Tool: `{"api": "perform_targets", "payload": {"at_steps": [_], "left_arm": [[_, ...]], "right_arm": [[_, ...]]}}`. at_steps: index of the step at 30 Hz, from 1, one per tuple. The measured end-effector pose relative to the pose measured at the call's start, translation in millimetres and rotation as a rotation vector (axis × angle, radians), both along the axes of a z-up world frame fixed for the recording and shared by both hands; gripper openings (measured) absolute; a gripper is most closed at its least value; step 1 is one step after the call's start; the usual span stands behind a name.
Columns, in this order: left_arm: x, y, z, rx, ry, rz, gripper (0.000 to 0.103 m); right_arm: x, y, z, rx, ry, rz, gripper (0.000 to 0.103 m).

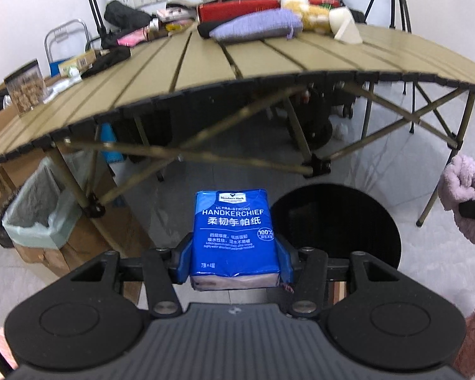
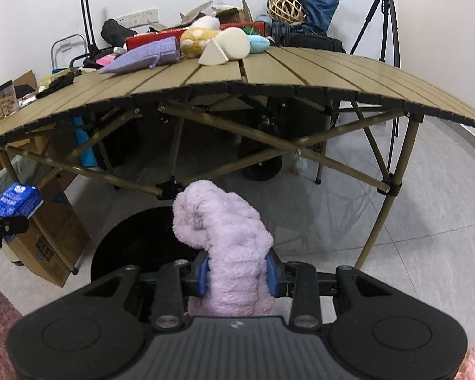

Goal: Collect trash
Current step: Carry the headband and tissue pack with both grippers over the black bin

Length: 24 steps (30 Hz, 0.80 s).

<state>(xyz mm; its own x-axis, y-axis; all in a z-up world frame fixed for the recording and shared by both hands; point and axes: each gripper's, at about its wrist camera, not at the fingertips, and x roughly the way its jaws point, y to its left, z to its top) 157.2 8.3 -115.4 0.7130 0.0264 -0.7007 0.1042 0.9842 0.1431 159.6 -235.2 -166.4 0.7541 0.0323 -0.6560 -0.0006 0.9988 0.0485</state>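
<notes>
Grippers held by one person hang in front of a folding slat-top table (image 1: 205, 63), each with something clamped between its blue pads. The left gripper (image 1: 234, 253) clenches a blue pack of handkerchief tissues (image 1: 232, 231), squeezed by its sides and standing upright, label facing the camera. Just right of the pack and below it, a round black bin (image 1: 338, 218) opens on the grey tiled floor, partly under the table's front edge. The right gripper (image 2: 237, 272) is closed tight on a fluffy lilac cloth (image 2: 221, 237), a bunched wad that rises above the pads and curls to the left. In the right wrist view the same black bin (image 2: 136, 240) lies directly behind and left of the cloth, while the tissue pack (image 2: 14, 201) shows at the far left edge. To the left of the table stands a cardboard box lined with a pale green bag (image 1: 38, 209). On the far side of the tabletop lie a purple knitted pouch (image 1: 256, 27), a yellow plush toy (image 2: 196, 39), a red box (image 1: 237, 8) and a woven rattan ball (image 2: 286, 6). A tripod (image 2: 386, 15) stands by the white wall.
</notes>
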Motion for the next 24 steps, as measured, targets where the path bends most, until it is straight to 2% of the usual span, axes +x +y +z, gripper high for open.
{"api": "perform_targets", "payload": {"at_steps": [9, 24], "left_arm": [[10.6, 4.9, -18.0, 0.005, 0.101, 0.041, 0.052], [27.2, -2.7, -40.4, -0.004, 0.231, 0.044, 0.052]], "right_arm": [[10.0, -1.7, -16.9, 0.014, 0.096, -0.014, 0.033], [20.6, -4.5, -30.6, 0.014, 0.146, -0.042, 0.033]]}}
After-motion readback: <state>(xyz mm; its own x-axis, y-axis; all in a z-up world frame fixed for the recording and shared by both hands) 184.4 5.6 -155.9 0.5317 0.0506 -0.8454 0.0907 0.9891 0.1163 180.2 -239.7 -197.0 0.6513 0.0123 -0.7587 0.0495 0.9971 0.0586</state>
